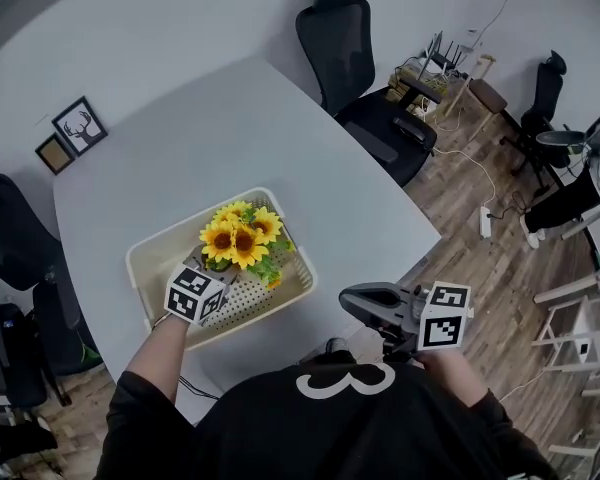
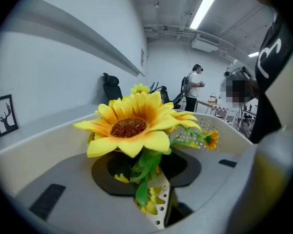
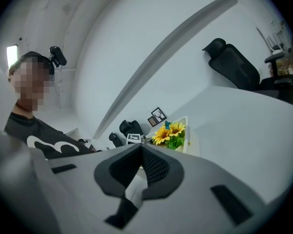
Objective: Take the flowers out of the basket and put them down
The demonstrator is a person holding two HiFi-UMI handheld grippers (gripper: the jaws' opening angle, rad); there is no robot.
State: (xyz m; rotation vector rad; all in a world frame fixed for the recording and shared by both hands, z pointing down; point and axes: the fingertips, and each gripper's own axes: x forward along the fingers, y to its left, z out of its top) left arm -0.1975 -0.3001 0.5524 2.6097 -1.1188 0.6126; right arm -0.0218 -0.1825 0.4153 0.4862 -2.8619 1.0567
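Note:
A bunch of yellow sunflowers [image 1: 240, 238] stands in a cream perforated basket [image 1: 155, 253] on the white table [image 1: 230, 128]. My left gripper [image 1: 215, 266] reaches into the basket from the near side. In the left gripper view the big bloom [image 2: 132, 126] fills the middle and its green stems drop between the jaws of the left gripper [image 2: 146, 167]. The jaws stand partly apart, with dark space around the stems. My right gripper [image 1: 352, 298] hovers off the table's near right edge, shut and empty. In its own view the right gripper [image 3: 141, 147] has its pads together, with the flowers [image 3: 170, 133] far off.
Two framed pictures [image 1: 80, 125] lean at the table's far left corner. A black office chair [image 1: 355, 58] stands behind the table and another [image 1: 10, 228] at its left. A person [image 2: 192, 87] stands far off in the room. Cables and furniture crowd the wooden floor [image 1: 480, 198] at the right.

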